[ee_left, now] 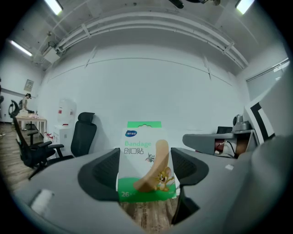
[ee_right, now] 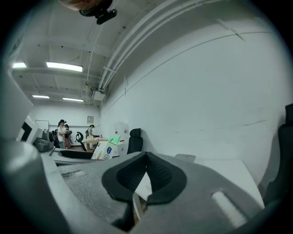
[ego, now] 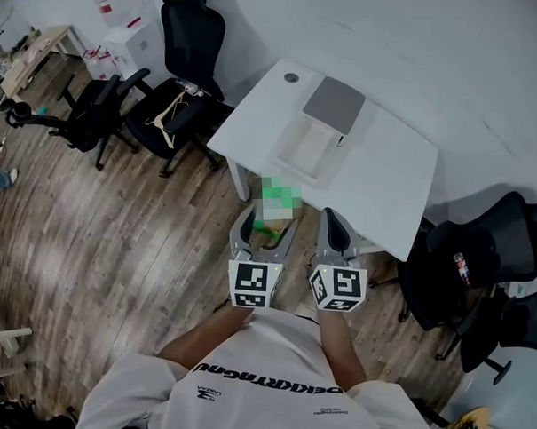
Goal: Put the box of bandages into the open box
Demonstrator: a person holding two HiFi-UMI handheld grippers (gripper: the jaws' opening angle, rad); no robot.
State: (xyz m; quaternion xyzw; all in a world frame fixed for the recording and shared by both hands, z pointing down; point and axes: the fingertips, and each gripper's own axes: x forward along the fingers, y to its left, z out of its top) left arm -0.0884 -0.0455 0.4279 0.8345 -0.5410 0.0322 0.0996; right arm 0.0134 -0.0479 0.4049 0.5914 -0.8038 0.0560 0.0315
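Room: an office with a wood-plank floor [ego: 119,251] and white walls is seen; black office chairs [ego: 186,62] are parked beside a white counter [ego: 400,186].
Open box: a shallow white open box [ego: 312,148] is set on the counter, with its grey lid [ego: 335,104] folded back at the far end.
Left gripper: the left gripper [ego: 264,239] is held out over the floor, short of the counter's near edge. Its jaws are spread wide and pressed on both sides of the box of bandages [ee_left: 144,155].
Box of bandages: a white-and-green carton printed "Bandage" is held upright between the pads, well apart from the open box.
Right gripper: the right gripper [ee_right: 146,157] is held just beside the left one, and its jaws are brought together with nothing gripped.
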